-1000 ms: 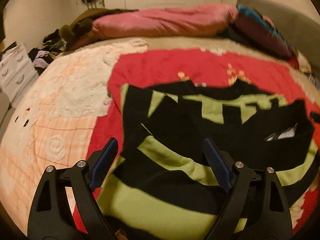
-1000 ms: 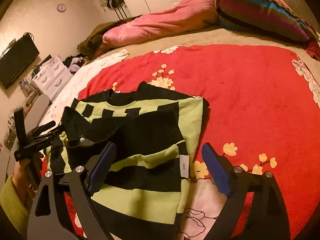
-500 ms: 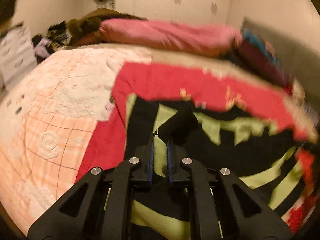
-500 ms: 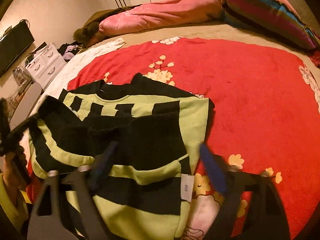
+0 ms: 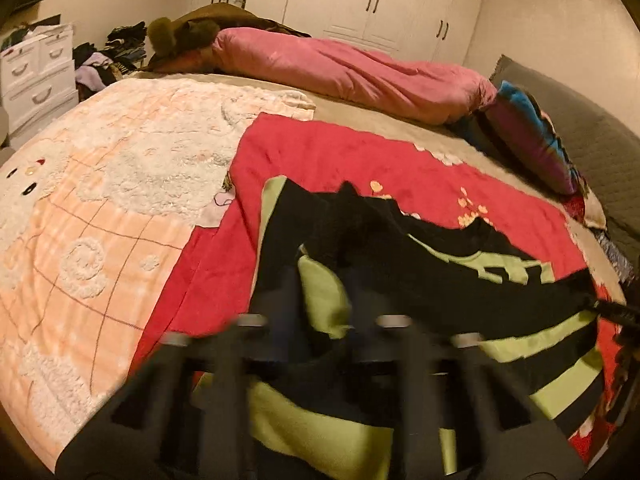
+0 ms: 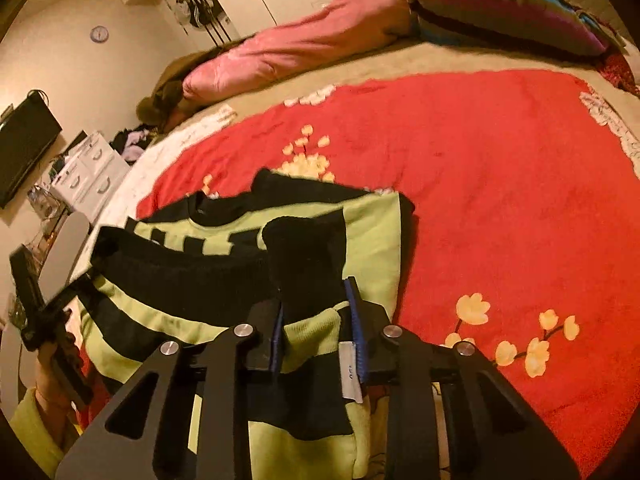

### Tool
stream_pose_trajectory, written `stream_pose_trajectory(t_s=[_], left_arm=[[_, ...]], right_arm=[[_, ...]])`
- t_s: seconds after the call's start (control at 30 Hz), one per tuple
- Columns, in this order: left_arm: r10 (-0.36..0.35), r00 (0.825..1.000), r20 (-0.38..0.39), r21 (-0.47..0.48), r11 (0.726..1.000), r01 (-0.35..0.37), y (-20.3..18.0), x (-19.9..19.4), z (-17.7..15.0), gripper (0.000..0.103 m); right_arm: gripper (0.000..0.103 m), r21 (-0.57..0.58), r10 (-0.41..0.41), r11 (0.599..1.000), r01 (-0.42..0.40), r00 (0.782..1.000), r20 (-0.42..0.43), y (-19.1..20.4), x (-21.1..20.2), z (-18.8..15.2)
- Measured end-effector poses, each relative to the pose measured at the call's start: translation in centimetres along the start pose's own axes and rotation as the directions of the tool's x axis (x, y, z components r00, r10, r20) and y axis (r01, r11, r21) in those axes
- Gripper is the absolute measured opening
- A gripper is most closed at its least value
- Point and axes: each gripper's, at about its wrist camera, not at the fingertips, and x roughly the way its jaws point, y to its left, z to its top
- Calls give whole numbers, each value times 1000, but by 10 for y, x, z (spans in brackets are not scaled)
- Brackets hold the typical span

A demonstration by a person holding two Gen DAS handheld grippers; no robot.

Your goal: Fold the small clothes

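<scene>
You get warm, dim yellowish room light in both views, with no harsh glare. The left tool (image 5: 324, 320) smears with motion blur; the right tool (image 6: 318, 332) looks sharp. Fisheye bends the bed (image 6: 420, 60) edges, and corners go black.

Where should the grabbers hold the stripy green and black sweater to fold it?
Probably at the near hem of the sweater, one corner each, coming from the person's side. It lies flat with that edge closest. The left gripper already pinches there; the right gripper has just been closing on its bunched corner.
</scene>
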Motion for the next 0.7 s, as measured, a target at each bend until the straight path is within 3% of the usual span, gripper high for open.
stream_pose_trajectory(t_s=[0.27, 0.5, 0.7], left_arm=[[13, 993, 117, -15, 1000, -11, -9, -30, 23, 3], [101, 992, 78, -75, 993, -96, -7, -5, 39, 4], [167, 986, 13, -152, 975, -163, 13, 23, 39, 35]], right_arm=[[20, -30, 9, 1000, -6, 993, 114, 15, -26, 25], [20, -69, -28, 997, 36, 992, 126, 26, -5, 52], [20, -91, -177, 979, 184, 981, 78, 16, 33, 51]])
